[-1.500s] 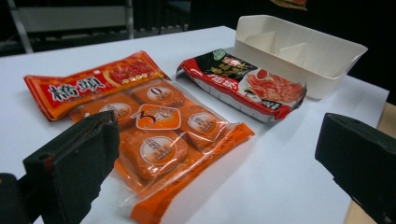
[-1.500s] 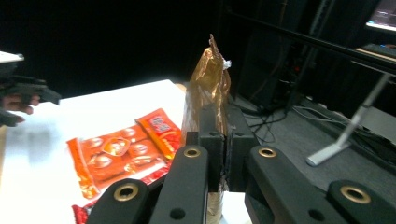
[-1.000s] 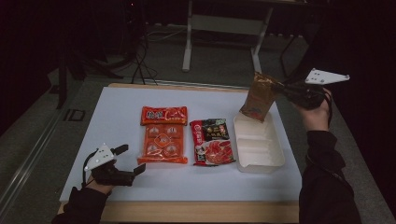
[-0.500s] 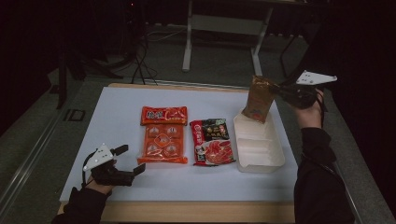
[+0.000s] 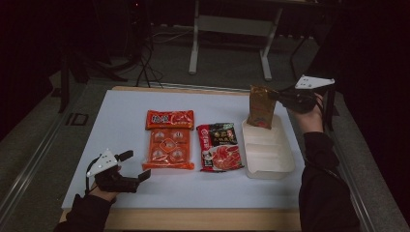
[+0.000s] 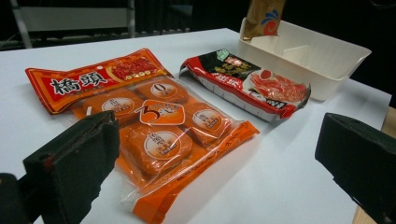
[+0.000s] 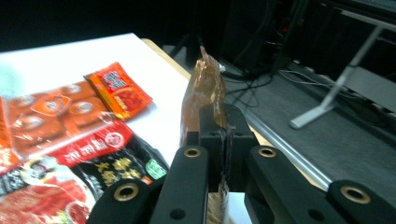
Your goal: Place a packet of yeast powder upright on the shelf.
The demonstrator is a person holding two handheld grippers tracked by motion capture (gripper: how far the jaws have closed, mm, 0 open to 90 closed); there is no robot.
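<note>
My right gripper (image 5: 276, 96) (image 7: 225, 140) is shut on the top edge of a brown packet (image 5: 261, 106) (image 7: 203, 93). The packet hangs upright with its lower end at the far end of a white divided tray (image 5: 270, 150) (image 6: 317, 60). On the white table lie an orange pack of round cakes (image 5: 168, 147) (image 6: 163, 135), a red packet (image 5: 169, 119) (image 6: 93, 81) at its far end, and a red-and-black packet (image 5: 220, 147) (image 6: 247, 84) beside the tray. My left gripper (image 5: 136, 165) (image 6: 219, 140) rests open at the front left, jaws facing the orange pack with nothing between them.
The table's wooden front edge (image 5: 193, 217) runs along the near side. Behind the table a grey floor carries a metal stand (image 5: 232, 29) and cables. A dark rail (image 5: 29, 159) runs along the left side of the table.
My right gripper has carried the brown packet down and a little left, bringing its lower end to the tray's far end. The left gripper has stayed put.
</note>
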